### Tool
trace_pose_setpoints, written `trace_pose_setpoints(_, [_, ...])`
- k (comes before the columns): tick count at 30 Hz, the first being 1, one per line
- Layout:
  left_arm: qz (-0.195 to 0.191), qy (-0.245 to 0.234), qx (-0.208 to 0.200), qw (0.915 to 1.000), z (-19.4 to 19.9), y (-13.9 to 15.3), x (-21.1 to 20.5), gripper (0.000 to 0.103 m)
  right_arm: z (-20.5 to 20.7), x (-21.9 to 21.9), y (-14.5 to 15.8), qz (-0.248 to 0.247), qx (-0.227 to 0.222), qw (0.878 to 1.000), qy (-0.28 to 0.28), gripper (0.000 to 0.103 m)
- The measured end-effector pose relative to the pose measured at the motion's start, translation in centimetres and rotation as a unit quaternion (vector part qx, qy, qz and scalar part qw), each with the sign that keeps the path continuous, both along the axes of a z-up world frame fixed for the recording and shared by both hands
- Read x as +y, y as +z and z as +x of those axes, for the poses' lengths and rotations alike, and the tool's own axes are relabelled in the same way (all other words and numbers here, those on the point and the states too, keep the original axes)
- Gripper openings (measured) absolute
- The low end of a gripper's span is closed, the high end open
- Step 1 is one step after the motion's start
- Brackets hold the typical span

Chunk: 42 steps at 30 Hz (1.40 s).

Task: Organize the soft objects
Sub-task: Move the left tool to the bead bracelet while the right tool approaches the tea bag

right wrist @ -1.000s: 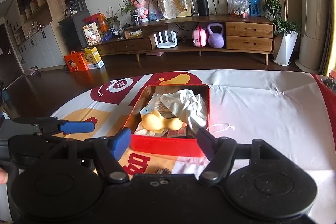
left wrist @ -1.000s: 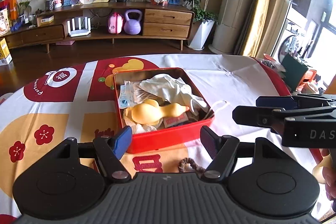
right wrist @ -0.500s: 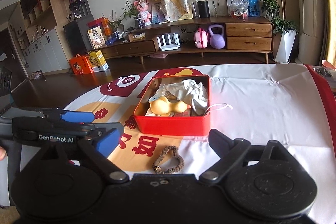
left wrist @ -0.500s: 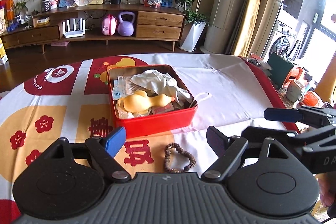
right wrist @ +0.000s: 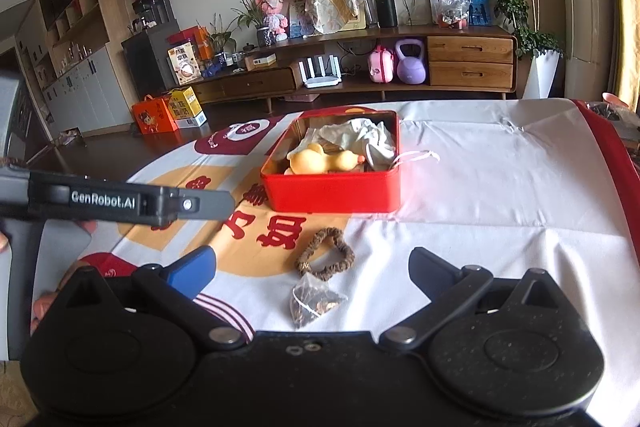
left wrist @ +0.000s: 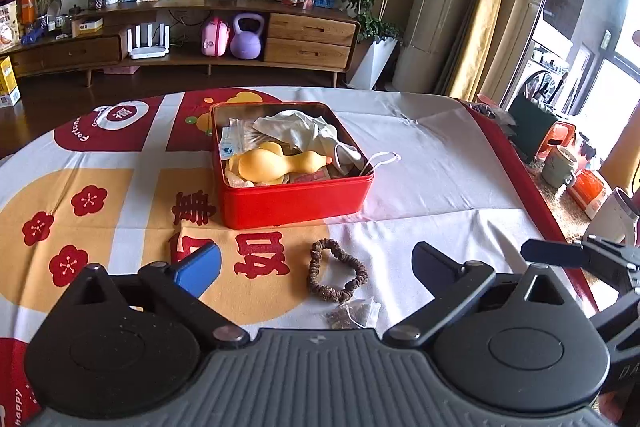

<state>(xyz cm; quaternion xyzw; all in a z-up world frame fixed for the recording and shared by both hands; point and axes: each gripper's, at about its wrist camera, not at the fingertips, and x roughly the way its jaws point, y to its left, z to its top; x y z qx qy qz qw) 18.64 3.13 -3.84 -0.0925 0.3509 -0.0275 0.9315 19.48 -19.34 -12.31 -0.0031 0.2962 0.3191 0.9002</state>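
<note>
Both jaws just opening, now spread wide, empty: left gripper, right gripper. Scrunchie on tablecloth, 6 o'clock of red tin; mesh sachet just nearer. Risk: pinch bunches cloth, or catches sachet too; grippers collide.

Your table carries the tin at 12 o'clock from your left gripper. In the tin: the squeeze toy at the front, the cloth behind it, toward 1 o'clock. A cord loop hangs over the tin's right rim onto the table. The scrunchie lies before the tin, well apart from it. The sachet lies just before the scrunchie, nearest you. Your right gripper stands at 3 o'clock of the left.
</note>
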Motion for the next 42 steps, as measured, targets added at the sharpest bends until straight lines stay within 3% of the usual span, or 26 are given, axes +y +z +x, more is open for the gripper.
trace_pose_setpoints(9, [0.001, 0.013, 0.006, 0.9999, -0.4, -1.8, -0.3, 0.103, -1.9, 0.7, -2.8, -0.022, 0.004, 1.000, 0.001, 0.102])
trace_pose_setpoints(18, [-0.012, 0.003, 0.054, 0.9985, 1.4, -5.1, -0.7, 0.103, -1.9, 2.5, -5.5, -0.057, 0.007, 0.998, 0.025, 0.099])
trace_pose_setpoints(26, [0.004, -0.009, 0.073, 0.9973, 4.4, -7.7, -1.6, 0.103, 0.0, 4.1, -7.8, -0.089, 0.015, 0.994, 0.056, 0.086])
trace_pose_setpoints(30, [0.017, -0.023, 0.078, 0.9966, 6.2, -8.8, -2.3, 0.103, 1.1, 4.6, -8.5, -0.090, 0.022, 0.994, 0.061, 0.084])
trace_pose_setpoints(39, [0.004, -0.023, 0.106, 0.9941, 9.4, -10.8, -3.0, 0.103, 3.0, 5.4, -9.3, -0.093, 0.026, 0.993, 0.065, 0.079])
trace_pose_setpoints(42, [0.019, -0.030, 0.106, 0.9937, 10.0, -11.1, -3.5, 0.103, 3.5, 5.8, -9.6, -0.097, 0.026, 0.993, 0.061, 0.078])
